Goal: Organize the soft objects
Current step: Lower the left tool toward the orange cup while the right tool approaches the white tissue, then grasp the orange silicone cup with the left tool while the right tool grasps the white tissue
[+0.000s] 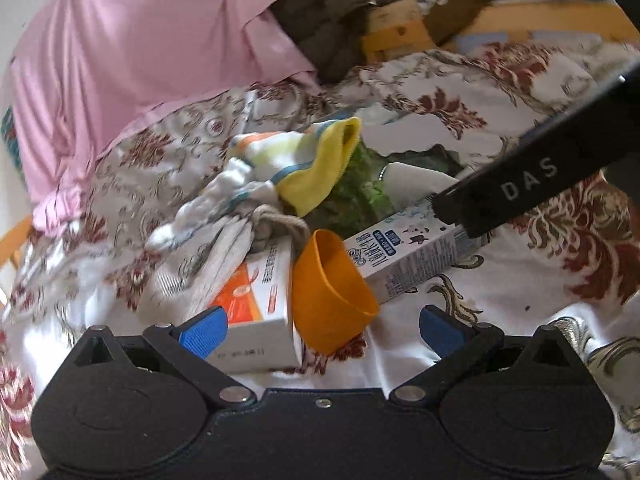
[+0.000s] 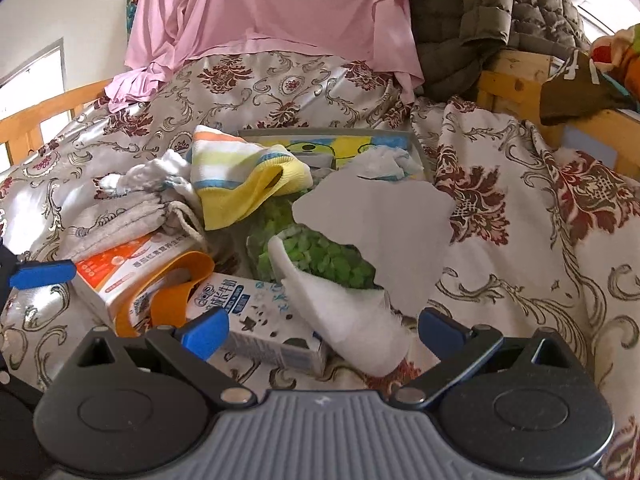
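A pile lies on the floral bedspread point(image 1: 560, 280): a striped yellow-cuffed sock point(image 1: 316, 164) point(image 2: 240, 172), a grey drawstring pouch point(image 1: 224, 248) point(image 2: 128, 216), white rags point(image 2: 152, 176), a green leafy bag point(image 2: 316, 256), a white cloth point(image 2: 352, 312), an orange cup point(image 1: 328, 296) point(image 2: 176, 292), an orange-white box point(image 1: 256, 312) point(image 2: 132, 276) and a milk carton point(image 1: 408, 256) point(image 2: 264, 316). My left gripper point(image 1: 320, 326) is open around the cup and box corner. My right gripper point(image 2: 320, 326) is open over the carton and white cloth; its arm point(image 1: 520, 188) shows in the left wrist view.
A grey tray point(image 2: 420, 148) with a yellow cartoon item and crumpled cloth sits behind the pile. A pink sheet point(image 2: 280, 12) and an olive quilted jacket point(image 2: 480, 16) hang at the back. Wooden bed rails point(image 2: 516, 80) stand right and left.
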### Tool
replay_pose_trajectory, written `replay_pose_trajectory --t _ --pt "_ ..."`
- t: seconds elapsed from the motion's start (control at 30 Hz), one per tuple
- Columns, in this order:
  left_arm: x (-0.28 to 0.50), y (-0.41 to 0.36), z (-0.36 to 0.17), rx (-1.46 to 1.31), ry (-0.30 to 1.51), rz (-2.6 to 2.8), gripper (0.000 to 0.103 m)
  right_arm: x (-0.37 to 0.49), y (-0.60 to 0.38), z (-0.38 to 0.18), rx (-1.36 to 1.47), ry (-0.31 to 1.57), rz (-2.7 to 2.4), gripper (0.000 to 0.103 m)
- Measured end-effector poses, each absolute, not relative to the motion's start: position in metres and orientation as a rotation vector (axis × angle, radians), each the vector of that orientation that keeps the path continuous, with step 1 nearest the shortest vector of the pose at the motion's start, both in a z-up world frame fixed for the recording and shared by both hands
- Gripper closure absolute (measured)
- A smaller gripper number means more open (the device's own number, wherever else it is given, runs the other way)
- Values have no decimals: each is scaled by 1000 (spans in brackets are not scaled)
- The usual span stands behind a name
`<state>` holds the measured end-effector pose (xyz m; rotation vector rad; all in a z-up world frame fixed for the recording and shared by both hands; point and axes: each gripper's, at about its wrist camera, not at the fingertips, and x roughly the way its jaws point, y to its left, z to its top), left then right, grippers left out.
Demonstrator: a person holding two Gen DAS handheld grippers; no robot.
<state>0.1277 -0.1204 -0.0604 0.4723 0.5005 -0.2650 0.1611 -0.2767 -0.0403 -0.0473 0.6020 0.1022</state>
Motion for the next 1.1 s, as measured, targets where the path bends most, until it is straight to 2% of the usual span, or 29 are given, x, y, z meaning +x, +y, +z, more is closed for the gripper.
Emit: replay_pose_trajectory --t 0.2,0.53,0.67,0.83,1.0,1.07,1.1 --pt "139 -129 -64 553 498 -288 3 172 -277 -47 -58 607 109 0" --pt "146 -140 -79 765 461 -291 21 177 -279 -54 -20 625 140 0" --pt "148 -141 -81 795 450 -295 24 181 -277 -57 -12 626 147 0" --pt "147 -149 -87 854 451 -312 41 186 -281 -60 26 617 136 0" --pt "149 -151 -90 867 464 -304 46 192 -288 -64 75 638 121 3" --pt "151 -152 -91 876 468 -308 51 194 -289 -66 81 654 114 5" --pt "152 -153 -92 880 480 -310 56 194 -290 -66 85 656 115 6"
